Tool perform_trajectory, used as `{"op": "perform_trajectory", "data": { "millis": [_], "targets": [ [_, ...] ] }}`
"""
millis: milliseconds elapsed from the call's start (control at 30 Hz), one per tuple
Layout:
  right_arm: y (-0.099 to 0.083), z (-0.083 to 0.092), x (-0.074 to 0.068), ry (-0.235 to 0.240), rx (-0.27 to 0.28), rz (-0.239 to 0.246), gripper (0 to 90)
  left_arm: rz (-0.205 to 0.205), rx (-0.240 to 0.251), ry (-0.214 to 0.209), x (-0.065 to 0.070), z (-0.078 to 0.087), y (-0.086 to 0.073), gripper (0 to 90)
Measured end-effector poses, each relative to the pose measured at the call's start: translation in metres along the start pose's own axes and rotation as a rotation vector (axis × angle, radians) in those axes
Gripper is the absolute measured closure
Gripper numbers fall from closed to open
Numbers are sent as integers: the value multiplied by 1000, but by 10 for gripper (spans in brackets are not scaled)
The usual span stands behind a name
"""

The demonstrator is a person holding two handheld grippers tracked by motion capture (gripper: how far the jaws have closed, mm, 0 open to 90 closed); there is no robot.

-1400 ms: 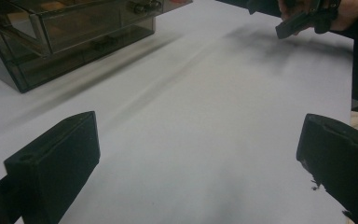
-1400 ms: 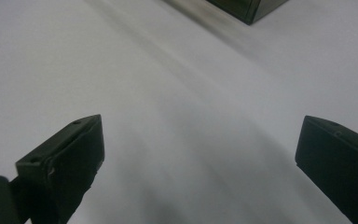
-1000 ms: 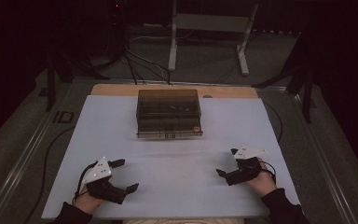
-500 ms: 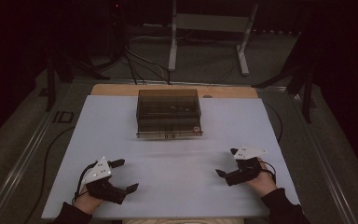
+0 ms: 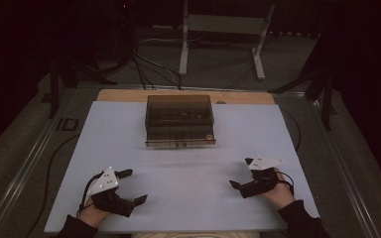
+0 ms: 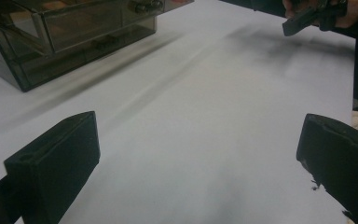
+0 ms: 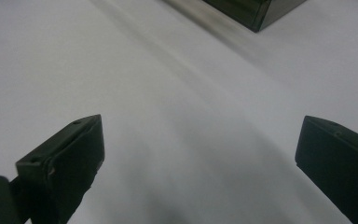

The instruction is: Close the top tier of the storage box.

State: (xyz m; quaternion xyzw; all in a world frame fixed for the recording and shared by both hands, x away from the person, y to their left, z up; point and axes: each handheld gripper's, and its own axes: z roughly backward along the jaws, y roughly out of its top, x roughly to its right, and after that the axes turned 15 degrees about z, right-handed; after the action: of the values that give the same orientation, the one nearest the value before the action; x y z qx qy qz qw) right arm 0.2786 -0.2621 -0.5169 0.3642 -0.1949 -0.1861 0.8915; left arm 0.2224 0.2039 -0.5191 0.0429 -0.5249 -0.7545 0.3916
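Nothing has visibly shifted since the earlier frames. Your left gripper (image 5: 132, 187) and right gripper (image 5: 241, 173) rest near the table's (image 5: 188, 168) front edge, jaws apart, empty. A smoky translucent drawer box (image 5: 179, 120) sits mid-table, farther back.

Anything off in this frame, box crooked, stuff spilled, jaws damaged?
Nothing stands out. The smoky drawer box sits square on the white table sheet, drawers shut, nothing spilled around it. The left gripper and right gripper are both open and empty. One left jaw shows slightly ragged edge wear in the left gripper view.
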Motion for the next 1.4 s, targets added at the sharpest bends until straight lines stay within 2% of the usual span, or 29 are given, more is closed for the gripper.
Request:
{"op": "perform_trajectory", "data": {
  "millis": [233, 367, 600, 933, 1100, 1267, 1400],
  "targets": [
    [6, 8, 0, 5, 26, -17, 17, 2, -3, 5, 0, -1, 0, 0],
    [11, 12, 0, -14, 24, -3, 17, 2, -3, 4, 0, -1, 0, 0],
    [20, 21, 3, -25, 45, -22, 46, 2, -2, 5, 0, -1, 0, 0],
    [37, 30, 1, -76, 82, -6, 34, 1, -4, 8, 0, -1, 0, 0],
    [47, 34, 1, -86, 95, 8, 32, 2, -4, 7, 0, -1, 0, 0],
    [57, 34, 1, -83, 101, 23, 32, 3, -3, 7, 0, -1, 0, 0],
    [67, 30, 1, -109, 95, 31, 33, 1, -2, 6, 0, -1, 0, 0]
  ]
}}
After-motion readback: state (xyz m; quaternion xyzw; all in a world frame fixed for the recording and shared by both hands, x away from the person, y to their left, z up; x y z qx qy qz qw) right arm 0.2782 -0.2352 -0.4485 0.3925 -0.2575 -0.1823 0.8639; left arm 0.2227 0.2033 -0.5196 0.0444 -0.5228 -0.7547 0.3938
